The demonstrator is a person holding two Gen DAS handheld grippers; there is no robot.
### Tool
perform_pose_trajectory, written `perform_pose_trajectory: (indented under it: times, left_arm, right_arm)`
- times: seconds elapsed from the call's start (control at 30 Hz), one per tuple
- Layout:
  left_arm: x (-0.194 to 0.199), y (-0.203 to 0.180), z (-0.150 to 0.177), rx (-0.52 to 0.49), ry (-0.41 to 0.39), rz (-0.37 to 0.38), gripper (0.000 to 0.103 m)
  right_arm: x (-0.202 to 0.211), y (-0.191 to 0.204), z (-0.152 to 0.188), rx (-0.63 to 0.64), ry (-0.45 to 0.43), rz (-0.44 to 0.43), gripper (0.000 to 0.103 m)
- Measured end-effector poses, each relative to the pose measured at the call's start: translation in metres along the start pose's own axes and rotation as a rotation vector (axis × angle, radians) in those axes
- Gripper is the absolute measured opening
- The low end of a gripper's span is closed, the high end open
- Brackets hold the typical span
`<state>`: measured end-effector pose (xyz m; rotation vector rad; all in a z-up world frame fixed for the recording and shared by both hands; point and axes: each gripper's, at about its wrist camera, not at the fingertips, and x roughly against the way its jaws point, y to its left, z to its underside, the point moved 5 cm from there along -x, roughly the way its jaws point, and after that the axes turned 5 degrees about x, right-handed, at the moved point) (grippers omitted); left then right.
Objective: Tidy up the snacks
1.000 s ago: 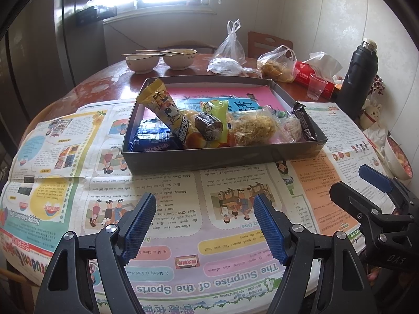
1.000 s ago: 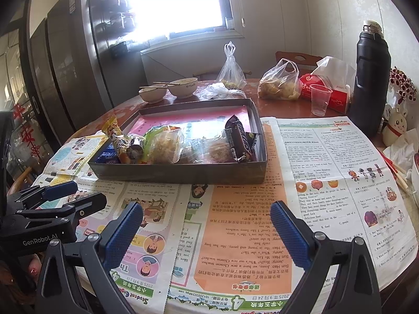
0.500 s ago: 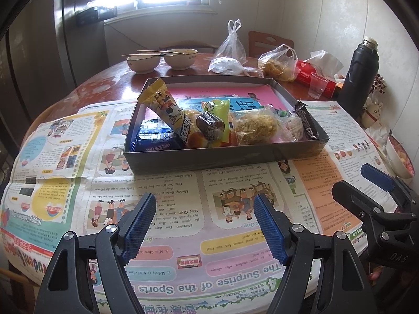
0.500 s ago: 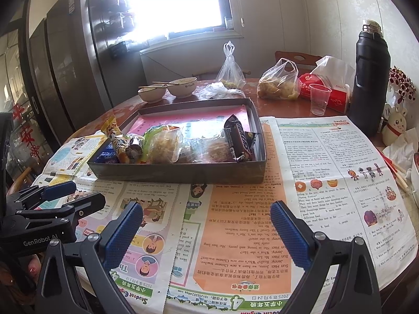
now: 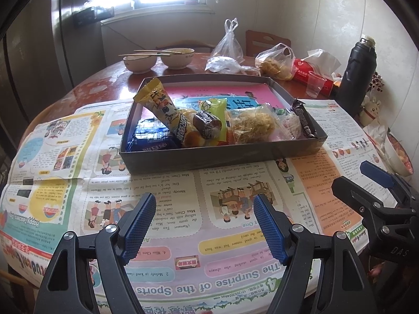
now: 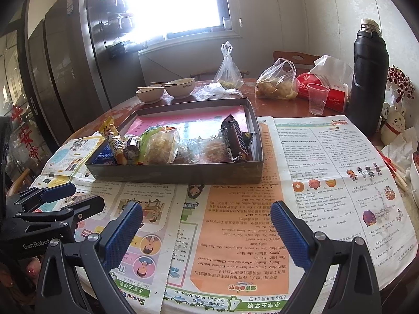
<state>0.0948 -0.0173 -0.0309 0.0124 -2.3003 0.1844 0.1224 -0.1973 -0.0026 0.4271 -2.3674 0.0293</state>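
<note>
Snacks in wrappers lie along the near wall of a shallow grey cardboard box on the newspaper-covered desk. Left tool and right tool hang spread wide, holding nothing. Only the right view shows "GenRobot" on the left tool; the newspaper reads "The Surprise of the Sports".

Black tongs, ribbed blue pads
</note>
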Motion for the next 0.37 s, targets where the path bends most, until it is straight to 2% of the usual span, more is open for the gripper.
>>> perform_pose_trajectory:
  times: [0.23,0.3,0.37]
  left_arm:
    - [-0.002,0.011,-0.012,0.038,-0.021,0.071,0.078]
    - [-0.005,0.025,-0.018,0.066,-0.017,0.05,0.078]
    - [-0.01,0.053,-0.03,0.1,-0.02,-0.009,0.078]
  right_arm:
    - [-0.006,-0.024,-0.003,-0.05,0.01,0.014,0.099]
    - [-0.01,-0.041,-0.007,-0.083,0.014,0.025,0.1]
    - [-0.016,-0.063,-0.013,-0.117,0.021,0.053,0.102]
